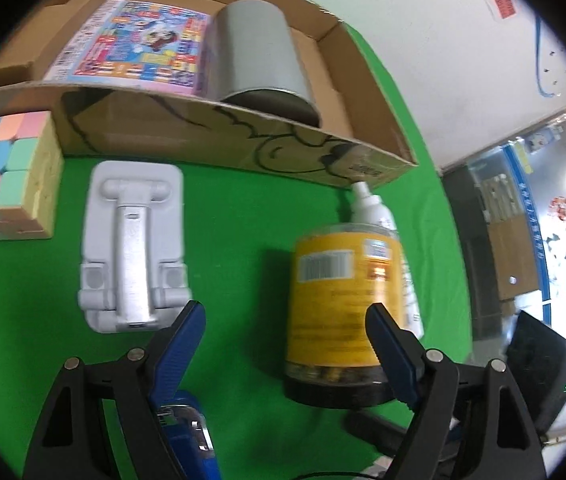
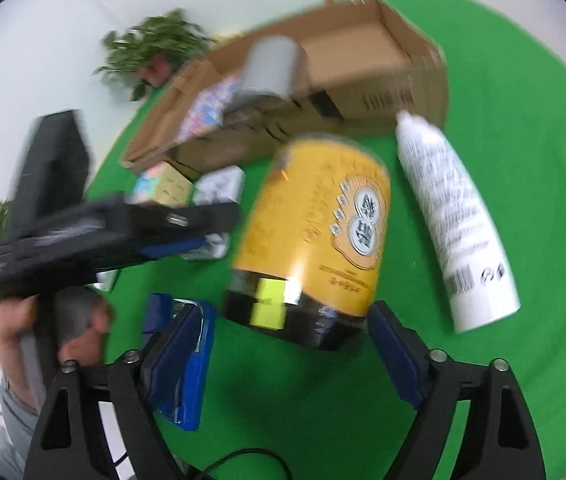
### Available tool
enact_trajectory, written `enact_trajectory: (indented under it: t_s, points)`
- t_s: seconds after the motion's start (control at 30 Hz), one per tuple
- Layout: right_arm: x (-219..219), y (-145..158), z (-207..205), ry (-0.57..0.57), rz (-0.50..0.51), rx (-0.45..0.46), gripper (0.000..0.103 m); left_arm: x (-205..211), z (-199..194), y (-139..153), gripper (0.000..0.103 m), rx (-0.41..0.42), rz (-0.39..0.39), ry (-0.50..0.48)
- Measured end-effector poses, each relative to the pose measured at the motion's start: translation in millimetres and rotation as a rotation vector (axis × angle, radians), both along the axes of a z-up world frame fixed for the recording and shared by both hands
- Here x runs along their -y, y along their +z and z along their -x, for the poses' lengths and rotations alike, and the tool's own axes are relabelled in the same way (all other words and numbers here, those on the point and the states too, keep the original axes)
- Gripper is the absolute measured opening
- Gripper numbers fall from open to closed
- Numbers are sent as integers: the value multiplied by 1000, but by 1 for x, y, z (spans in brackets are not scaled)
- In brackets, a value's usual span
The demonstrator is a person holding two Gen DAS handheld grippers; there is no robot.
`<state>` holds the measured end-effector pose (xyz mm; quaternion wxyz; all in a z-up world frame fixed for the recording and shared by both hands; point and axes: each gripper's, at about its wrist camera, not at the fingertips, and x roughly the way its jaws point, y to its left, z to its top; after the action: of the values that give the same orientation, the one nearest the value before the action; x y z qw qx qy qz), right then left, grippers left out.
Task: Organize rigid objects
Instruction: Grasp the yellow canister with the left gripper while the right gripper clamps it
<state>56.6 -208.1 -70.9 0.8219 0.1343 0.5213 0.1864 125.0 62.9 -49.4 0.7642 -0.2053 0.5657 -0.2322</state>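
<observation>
Facing the yellow jar [image 2: 315, 236] from the right gripper [image 2: 283, 336], we see it lying on its side on the green cloth [image 2: 523, 160], black lid toward us, long axis running away toward the cardboard box [image 2: 363, 92]; our jaws stand spread, the lid just ahead of the tips, nothing pinched. We judge the right hand nearer; the left gripper [image 1: 285, 320], also spread and empty, has the jar off its right finger. The white bottle [image 2: 451, 220] lies just beside the jar. Blur smears the right view; we cannot tell what the blue object [image 2: 183, 368] under our left finger is.
</observation>
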Motion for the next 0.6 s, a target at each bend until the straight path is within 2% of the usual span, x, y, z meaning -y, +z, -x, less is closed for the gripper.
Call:
enact_trajectory:
  t_s: [0.07,0.1,0.13,0.2,0.3,0.37,0.43,0.47,0.5,0.57,0.6]
  points:
    - [-7,-1,0,10,40,14,73,5,-1,2,82,1,-3,-20]
    - [-10,-3,-1,15,71,12,54,9,-2,2,82,0,-8,-27]
    - [-15,-8,-2,35,91,-4,41,11,-4,2,82,-1,-7,-34]
    - [-23,-22,-3,77,102,-58,38,21,-9,2,82,-6,-15,-54]
    - [-24,-20,0,97,82,-33,39,29,-15,2,80,-7,-15,-75]
    - [-18,-11,3,89,55,4,42,34,-16,2,74,-23,6,-99]
    - [-5,0,5,59,14,36,66,38,-16,1,74,-35,8,-109]
    - [2,3,6,48,-11,34,71,41,-14,0,72,-44,20,-120]
    - [7,3,6,45,-30,25,74,45,-13,-2,72,-63,45,-136]
    - [21,2,5,33,-99,-11,74,51,-8,-9,72,-110,95,-161]
    - [28,1,6,15,-124,-31,79,55,-7,-10,72,-120,106,-163]
